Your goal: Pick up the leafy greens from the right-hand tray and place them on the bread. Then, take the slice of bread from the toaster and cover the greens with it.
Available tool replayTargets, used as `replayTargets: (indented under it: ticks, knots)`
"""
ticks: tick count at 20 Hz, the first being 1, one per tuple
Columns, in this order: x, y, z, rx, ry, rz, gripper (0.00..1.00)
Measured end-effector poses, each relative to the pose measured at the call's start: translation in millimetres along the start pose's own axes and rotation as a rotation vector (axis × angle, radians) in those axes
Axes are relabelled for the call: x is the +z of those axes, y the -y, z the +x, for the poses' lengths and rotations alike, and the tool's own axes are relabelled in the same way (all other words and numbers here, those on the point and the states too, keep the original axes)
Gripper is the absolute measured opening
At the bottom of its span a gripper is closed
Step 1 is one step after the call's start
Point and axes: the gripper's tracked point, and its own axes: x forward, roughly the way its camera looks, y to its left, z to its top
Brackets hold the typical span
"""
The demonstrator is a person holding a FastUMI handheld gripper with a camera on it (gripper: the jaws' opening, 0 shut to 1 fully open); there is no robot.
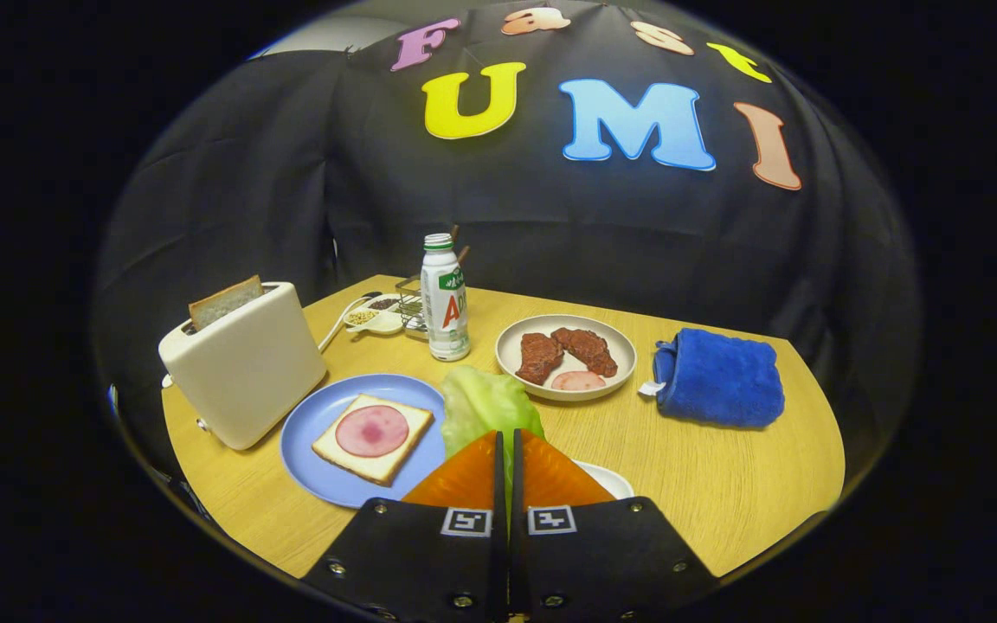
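**Tongs clamped on the lettuce leaf, held above the tabletop's near edge**

The tongs (505, 446) are closed almost completely, with only a thin slit between the two fingers, and both fingers press on the leafy greens (483, 405). The pale green leaf sticks up and forward out of the fingertips, spreading slightly toward the blue plate (312, 422). Just behind the right finger, the rim of a white tray (609, 478) peeks out at the near edge of the tabletop (723, 467).

The blue plate lies near the tabletop's near left part, just left of the fingers. On it rests a slice of bread (373, 437) topped with a round pink slice of ham (371, 430). Further left, close to the left edge, stands a white toaster (247, 368) with another bread slice (224, 302) standing up out of its slot.

Beyond the greens, toward the middle of the tabletop, a white bottle with a green cap (446, 298) stands upright. To its right is a round beige plate (566, 356) holding two brown meat pieces and one pink slice. A folded blue towel (717, 378) lies near the right edge. At the far left corner, behind the bottle, sit a small white dish (375, 317) with seeds or grains and a wire rack, too small to make out clearly.
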Motion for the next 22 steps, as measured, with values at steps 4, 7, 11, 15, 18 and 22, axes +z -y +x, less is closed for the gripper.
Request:
replayTargets:
  ticks: [4, 7, 11, 15, 18, 22]
  knots:
    - [9.0, -27.4, 8.4, 0.041, 0.016, -0.008, 0.01]
    - [12.5, -49.0, 18.9, 0.065, 0.020, -0.007, 0.01]
    - [8.7, -76.7, 36.6, 0.073, 0.016, -0.003, 0.01]
    - [9.3, -99.5, 50.9, 0.078, 0.029, 0.021, 0.01]
    - [7.6, -116.6, 62.4, 0.087, 0.026, 0.040, 0.01]
    - [-2.3, -136.4, 78.6, 0.094, 0.006, 0.025, 0.01]
